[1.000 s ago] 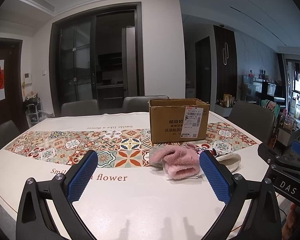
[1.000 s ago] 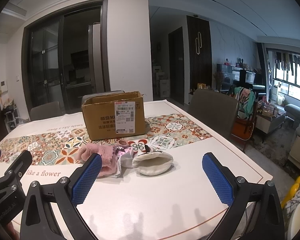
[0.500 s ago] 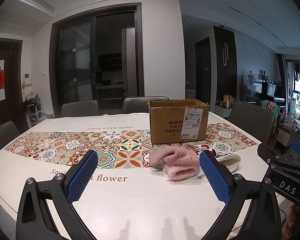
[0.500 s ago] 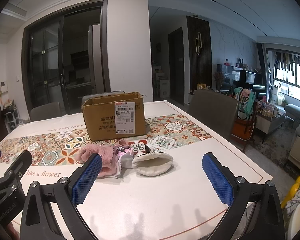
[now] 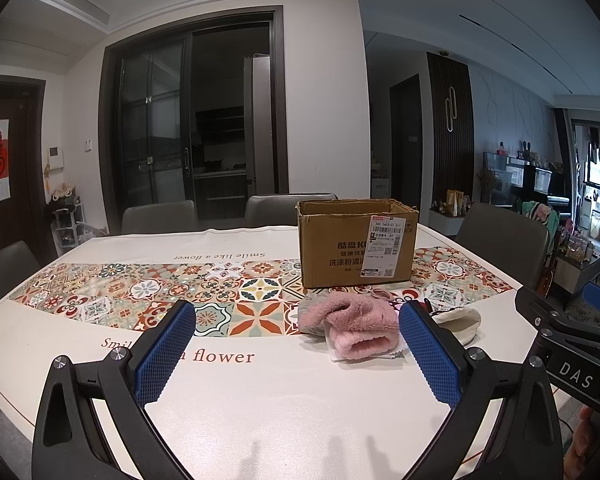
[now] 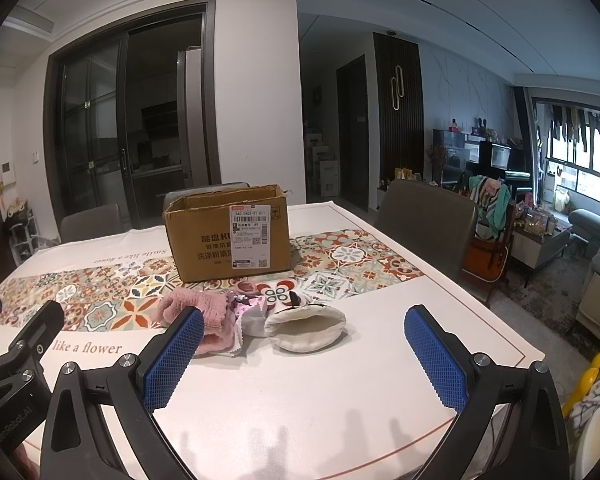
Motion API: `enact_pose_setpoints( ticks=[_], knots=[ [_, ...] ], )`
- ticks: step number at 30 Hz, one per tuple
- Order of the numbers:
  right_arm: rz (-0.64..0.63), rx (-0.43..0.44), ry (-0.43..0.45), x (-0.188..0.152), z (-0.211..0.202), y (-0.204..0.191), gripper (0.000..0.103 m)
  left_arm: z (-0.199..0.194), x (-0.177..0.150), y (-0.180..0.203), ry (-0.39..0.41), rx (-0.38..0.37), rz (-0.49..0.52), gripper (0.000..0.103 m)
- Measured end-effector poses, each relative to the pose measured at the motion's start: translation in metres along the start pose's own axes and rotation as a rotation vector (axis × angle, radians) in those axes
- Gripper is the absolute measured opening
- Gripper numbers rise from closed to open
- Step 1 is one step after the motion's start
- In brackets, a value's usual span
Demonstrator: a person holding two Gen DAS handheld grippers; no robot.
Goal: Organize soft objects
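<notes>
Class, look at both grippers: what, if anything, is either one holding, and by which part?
Nothing. The left gripper and right gripper are both open above the table, short of the pink fluffy item.

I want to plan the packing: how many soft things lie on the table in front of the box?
3 seen: the pink fluffy item on the left, the small patterned pouch in the middle, and the cream plush item on the right. Others may hide underneath.

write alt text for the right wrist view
The open right tool hovers empty over a white table, facing a pink fuzzy item and a cream pouch lying before an open cardboard box. Chairs stand behind.
</notes>
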State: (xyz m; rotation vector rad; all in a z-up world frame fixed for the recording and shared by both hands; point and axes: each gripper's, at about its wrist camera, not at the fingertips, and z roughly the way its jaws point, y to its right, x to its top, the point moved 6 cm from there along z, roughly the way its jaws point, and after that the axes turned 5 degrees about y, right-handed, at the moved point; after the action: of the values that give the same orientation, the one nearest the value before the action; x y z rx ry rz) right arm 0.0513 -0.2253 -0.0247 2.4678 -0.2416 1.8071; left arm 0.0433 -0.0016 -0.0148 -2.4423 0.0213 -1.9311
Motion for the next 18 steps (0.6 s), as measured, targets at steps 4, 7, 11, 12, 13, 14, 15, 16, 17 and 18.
enact_pose_setpoints(
  ticks=[4, 7, 11, 12, 13, 14, 15, 16, 17, 18],
  knots=[
    [0.0, 0.0, 0.0, -0.0002, 0.0004, -0.0001, 0.102, 0.0003, -0.0006, -0.0001, -0.001, 0.0, 0.0, 0.103],
    [0.0, 0.0, 0.001, -0.0005, 0.0004, -0.0002, 0.102, 0.0003, 0.0, 0.0, -0.001, 0.0, -0.001, 0.103],
    [0.0, -0.001, 0.001, -0.0007, 0.0005, -0.0004, 0.102, 0.0, -0.0004, 0.0, 0.0, 0.0, 0.0, 0.103],
    [0.0, 0.0, 0.001, -0.0008, 0.0005, -0.0003, 0.102, 0.0003, -0.0009, -0.0002, -0.001, 0.0, 0.0, 0.103],
    [0.0, 0.001, 0.001, -0.0005, -0.0002, 0.0, 0.102, 0.0002, -0.0003, -0.0001, 0.0, 0.001, -0.001, 0.103],
    [0.0, 0.0, 0.001, -0.001, 0.0005, -0.0005, 0.102, 0.0003, -0.001, -0.0002, -0.001, 0.0, 0.0, 0.103],
    [0.0, 0.0, 0.001, -0.001, 0.0005, -0.0005, 0.102, 0.0002, -0.0011, -0.0002, -0.001, 0.0, -0.001, 0.103],
    [0.0, 0.0, 0.002, -0.0006, -0.0002, -0.0003, 0.102, 0.0001, -0.0005, 0.0001, -0.001, -0.001, -0.001, 0.103],
    [0.0, 0.0, 0.003, -0.0012, 0.0005, -0.0006, 0.102, 0.0002, -0.0012, -0.0001, -0.001, 0.0, 0.0, 0.103],
    [0.0, -0.001, 0.003, 0.0001, 0.0003, 0.0, 0.102, 0.0, -0.0006, 0.0001, -0.001, -0.001, -0.001, 0.103]
  ],
)
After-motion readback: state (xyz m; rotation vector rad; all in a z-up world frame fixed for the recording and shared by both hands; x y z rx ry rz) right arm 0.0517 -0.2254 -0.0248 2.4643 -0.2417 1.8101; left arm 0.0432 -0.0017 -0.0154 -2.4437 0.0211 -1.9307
